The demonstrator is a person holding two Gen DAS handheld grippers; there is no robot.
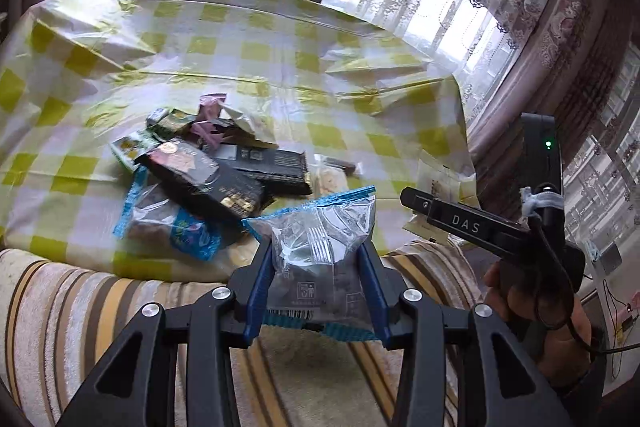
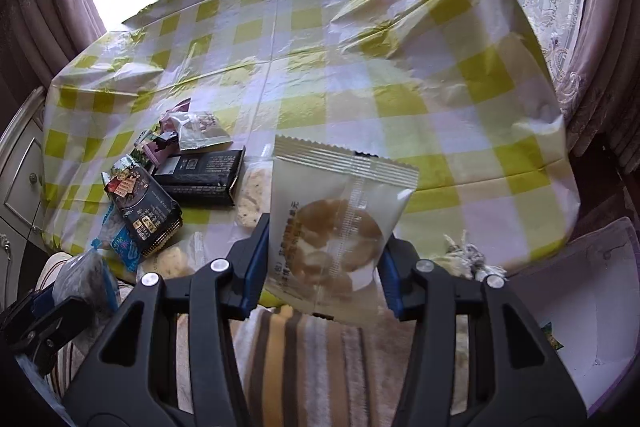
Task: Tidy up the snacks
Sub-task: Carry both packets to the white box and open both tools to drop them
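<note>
My left gripper point(image 1: 316, 259) is shut on a clear snack packet with blue edges point(image 1: 320, 227), held above the striped cloth near the table's front edge. My right gripper point(image 2: 324, 239) is shut on a white cookie packet point(image 2: 340, 219), also held up in front of the table. A pile of snacks point(image 1: 208, 167) lies on the checked tablecloth: dark packets, a blue-edged one, small sweets. The pile also shows in the right wrist view point(image 2: 172, 179). The right gripper appears in the left wrist view point(image 1: 460, 219), the left one in the right wrist view point(image 2: 60, 303).
The table has a yellow-green checked plastic cloth point(image 2: 360, 67). A striped cloth point(image 2: 304, 359) lies below the grippers. A white open box point(image 2: 580, 307) stands at the lower right. Curtains and windows surround the table; a cabinet point(image 2: 20, 167) stands at the left.
</note>
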